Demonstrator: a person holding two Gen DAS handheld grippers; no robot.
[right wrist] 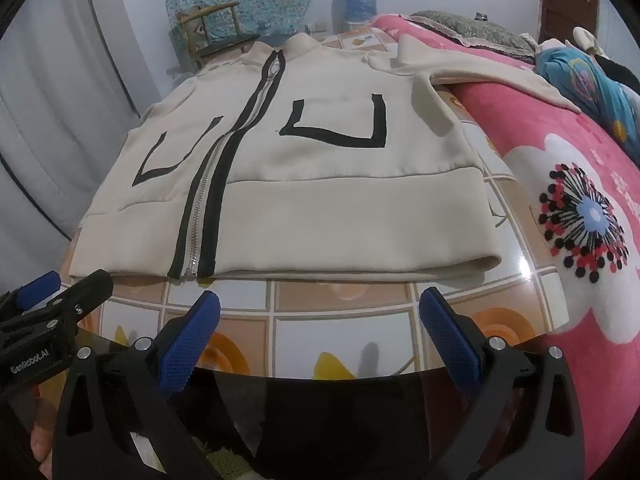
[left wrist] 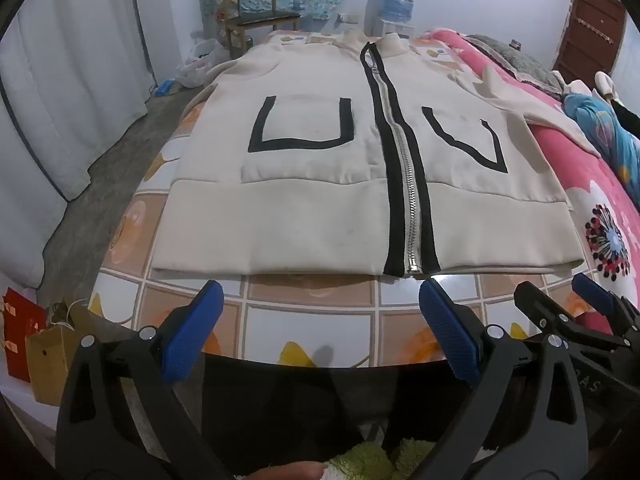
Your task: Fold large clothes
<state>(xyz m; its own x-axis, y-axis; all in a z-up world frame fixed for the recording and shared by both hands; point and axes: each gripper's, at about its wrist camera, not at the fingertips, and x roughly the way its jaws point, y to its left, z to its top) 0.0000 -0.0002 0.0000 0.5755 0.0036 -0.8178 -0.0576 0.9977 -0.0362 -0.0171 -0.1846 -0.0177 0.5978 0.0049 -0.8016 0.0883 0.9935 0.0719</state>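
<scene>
The cream zip jacket (left wrist: 320, 184) lies flat on the tiled worktop (left wrist: 312, 320), looks soft, thick and floppy, best pinched at its hem corners by both spread, empty hand-held grippers, left (left wrist: 320, 320) and right (right wrist: 320, 324).

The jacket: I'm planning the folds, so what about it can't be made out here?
- Jacket left sleeve: both views, drops behind the table edge.
- Right sleeve cuff: right wrist view, too far and small to make out.
- Back side: hidden, facing the table.
</scene>
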